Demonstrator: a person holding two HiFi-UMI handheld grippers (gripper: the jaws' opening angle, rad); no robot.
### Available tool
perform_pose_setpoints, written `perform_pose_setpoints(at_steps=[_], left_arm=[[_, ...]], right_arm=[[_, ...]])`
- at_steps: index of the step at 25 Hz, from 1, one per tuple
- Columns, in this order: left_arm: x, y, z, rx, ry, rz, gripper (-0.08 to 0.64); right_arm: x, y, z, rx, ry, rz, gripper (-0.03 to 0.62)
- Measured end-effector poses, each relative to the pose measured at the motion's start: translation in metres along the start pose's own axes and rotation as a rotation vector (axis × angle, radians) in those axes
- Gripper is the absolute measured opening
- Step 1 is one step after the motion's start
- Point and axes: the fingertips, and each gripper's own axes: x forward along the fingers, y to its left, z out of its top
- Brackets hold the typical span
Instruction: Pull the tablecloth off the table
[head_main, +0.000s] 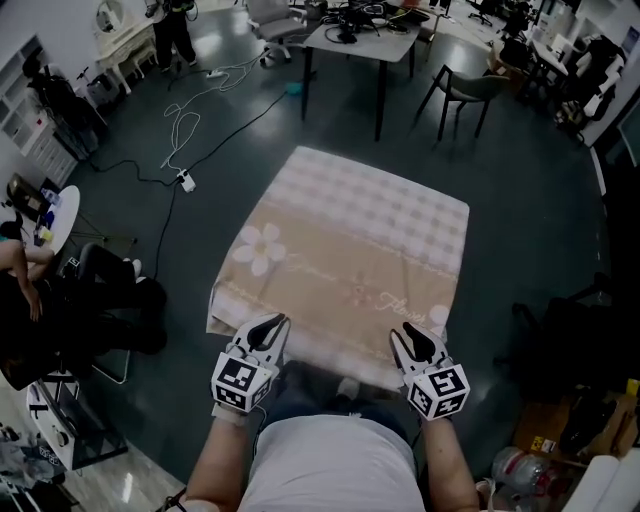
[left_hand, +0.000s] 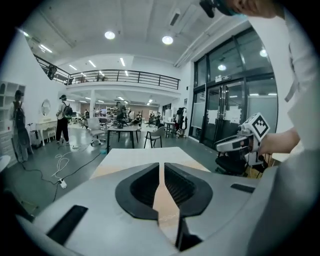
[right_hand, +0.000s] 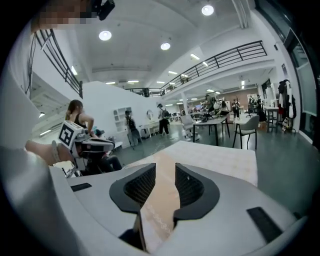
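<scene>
A beige and white checked tablecloth (head_main: 350, 240) with flower prints covers a square table. Both grippers sit at its near edge. My left gripper (head_main: 268, 325) is at the near left part of the hem; in the left gripper view its jaws (left_hand: 162, 167) are closed on a strip of the tablecloth (left_hand: 165, 200). My right gripper (head_main: 412, 335) is at the near right part of the hem. In the right gripper view its jaws (right_hand: 165, 167) stand slightly apart, with a fold of the tablecloth (right_hand: 160, 210) running between them.
Cables and a power strip (head_main: 186, 180) lie on the dark floor to the left. A desk (head_main: 362, 45) and a chair (head_main: 465, 92) stand beyond the table. A person sits at the far left (head_main: 20, 290). Boxes and bottles (head_main: 560, 440) are at the right.
</scene>
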Motion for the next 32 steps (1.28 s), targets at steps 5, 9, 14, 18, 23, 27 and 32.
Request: perform_pose_setpoints(at_steps=[5,9,14,18,23,27,32], left_arm=[[0.034,0.047,-0.020,0.017,0.090,-0.025,0.017],[0.062,0.082,-0.043,-0.003,0.173,-0.060,0.110],[0.097,0.125,-0.073,0.020,0.268,-0.091,0.150],[0.126,0.133,-0.107,0.052,0.344,-0.137,0.175],[0.160,0.139,-0.155,0.107,0.450,-0.175,0.187],[0.177,0.146,-0.192,0.160,0.534,-0.199,0.190],[0.189,0.157,-0.227,0.177,0.624,-0.225,0.190]], right_arm=[[0.035,-0.018,-0.020,0.040,0.102,-0.069,0.160],[0.062,-0.034,-0.045,0.074,0.200,-0.137,0.198],[0.100,-0.053,-0.086,0.112,0.349,-0.189,0.216],[0.106,-0.072,-0.132,0.127,0.462,-0.248,0.227],[0.104,-0.099,-0.191,0.137,0.599,-0.333,0.230],[0.098,-0.111,-0.230,0.197,0.667,-0.397,0.230],[0.101,-0.119,-0.249,0.220,0.718,-0.427,0.230]])
